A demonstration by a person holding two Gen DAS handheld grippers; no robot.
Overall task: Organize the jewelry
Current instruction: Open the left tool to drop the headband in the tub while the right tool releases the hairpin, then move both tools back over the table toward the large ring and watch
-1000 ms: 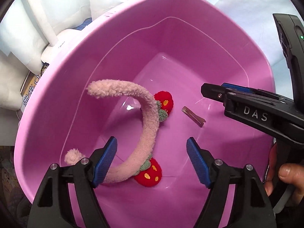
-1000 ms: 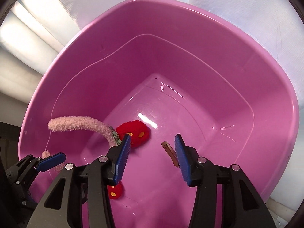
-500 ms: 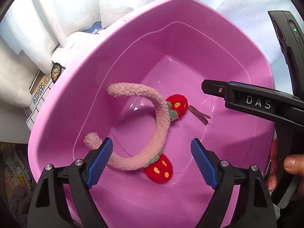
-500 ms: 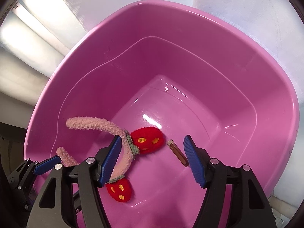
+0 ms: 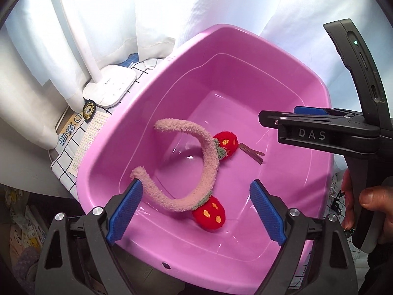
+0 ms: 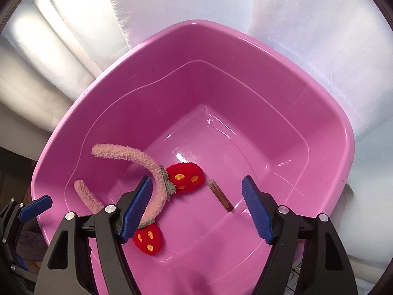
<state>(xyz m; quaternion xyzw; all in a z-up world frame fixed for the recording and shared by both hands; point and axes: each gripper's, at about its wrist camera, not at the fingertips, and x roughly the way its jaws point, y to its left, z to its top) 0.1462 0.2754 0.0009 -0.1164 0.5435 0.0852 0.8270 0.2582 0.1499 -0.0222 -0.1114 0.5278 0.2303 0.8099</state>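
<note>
**Both tongs poised, empty, over deep pink plastic basin [image 6: 326, 113]**

Wide-open right gripper [image 6: 196, 206] nearest slim brown metal hair clip [image 6: 219, 195] on basin floor, just ahead at 12 o'clock, long axis 11-to-5. Fluffy pink strawberry headband [image 5: 196, 172] at 12 o'clock of left gripper [image 5: 195, 211], equally spread, gripping nothing. Compared with a second ago: raised and pulled back from clip and headband.

The letters "DAS" are read in raised grey capitals on the black side of the right tool [image 5: 282, 123], seen right of and beyond the left tool [image 5: 196, 211]. Left of the left tool, blue characters are printed on a paper box [image 5: 71, 127], partly legible only. A dark badge [image 5: 89, 110] above them cannot be read.
</note>
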